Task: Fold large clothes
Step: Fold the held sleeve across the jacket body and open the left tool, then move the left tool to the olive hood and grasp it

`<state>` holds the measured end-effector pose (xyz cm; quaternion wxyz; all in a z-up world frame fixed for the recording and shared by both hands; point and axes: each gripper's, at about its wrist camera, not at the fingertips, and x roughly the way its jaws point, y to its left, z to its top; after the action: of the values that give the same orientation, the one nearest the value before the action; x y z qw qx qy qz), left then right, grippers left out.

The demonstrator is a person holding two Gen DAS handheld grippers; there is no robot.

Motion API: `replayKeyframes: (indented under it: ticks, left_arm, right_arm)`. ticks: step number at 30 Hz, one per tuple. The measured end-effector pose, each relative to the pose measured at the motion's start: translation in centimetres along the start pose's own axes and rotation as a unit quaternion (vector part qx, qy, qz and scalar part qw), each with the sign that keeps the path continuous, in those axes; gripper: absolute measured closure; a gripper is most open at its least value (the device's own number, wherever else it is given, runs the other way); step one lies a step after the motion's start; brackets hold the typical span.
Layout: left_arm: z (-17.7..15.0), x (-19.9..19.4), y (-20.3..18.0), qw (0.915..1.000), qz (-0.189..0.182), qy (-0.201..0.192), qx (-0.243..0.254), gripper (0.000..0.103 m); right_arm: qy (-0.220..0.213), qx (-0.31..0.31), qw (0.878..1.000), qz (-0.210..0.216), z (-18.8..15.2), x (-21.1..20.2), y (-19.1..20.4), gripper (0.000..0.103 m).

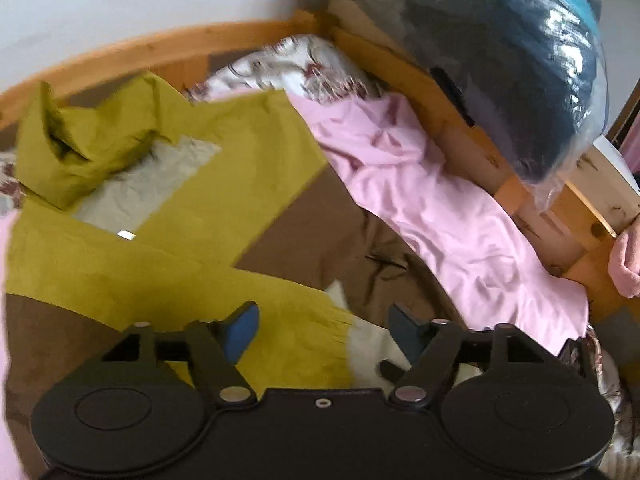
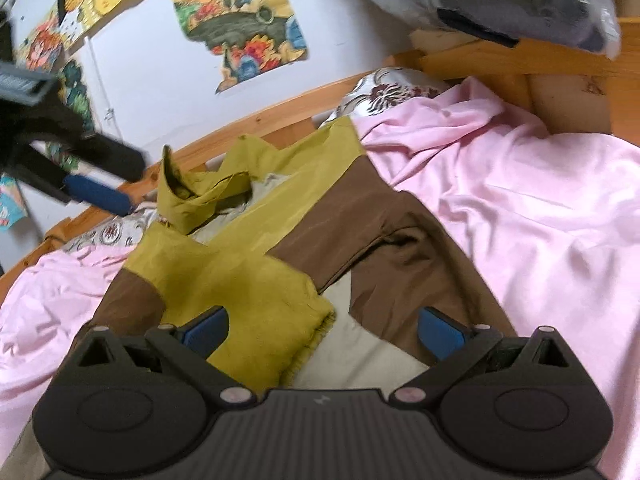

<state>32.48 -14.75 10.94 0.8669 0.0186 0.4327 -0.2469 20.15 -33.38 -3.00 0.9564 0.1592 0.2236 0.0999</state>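
A large olive-green and brown jacket with a pale lining lies spread on the bed; it also shows in the right wrist view. Its hood is bunched toward the wall. One green sleeve is folded across the body, its cuff lying near the fingers. My left gripper is open and empty, just above the sleeve cuff. My right gripper is open and empty over the cuff and the pale lining. The left gripper also shows in the right wrist view, raised at the far left, with its jaws apart.
A pink sheet covers the bed around the jacket. A floral pillow lies at the head. The wooden bed frame runs along the wall and right side. A plastic-wrapped bundle rests on the frame. Posters hang on the wall.
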Motion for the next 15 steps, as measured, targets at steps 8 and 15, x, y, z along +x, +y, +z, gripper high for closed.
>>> replayKeyframes:
  ticks: [8, 15]
  left_arm:
    - [-4.8, -4.0, 9.5, 0.9756, 0.202, -0.071, -0.047, 0.019]
    - [-8.9, -0.9, 21.4, 0.9437, 0.283, -0.052, -0.163, 0.023]
  right_arm:
    - [-0.004, -0.024, 1.0, -0.001, -0.9, 0.5, 1.3, 0.0]
    - [0.004, -0.074, 0.997, -0.004, -2.5, 2.0, 2.8, 0.0]
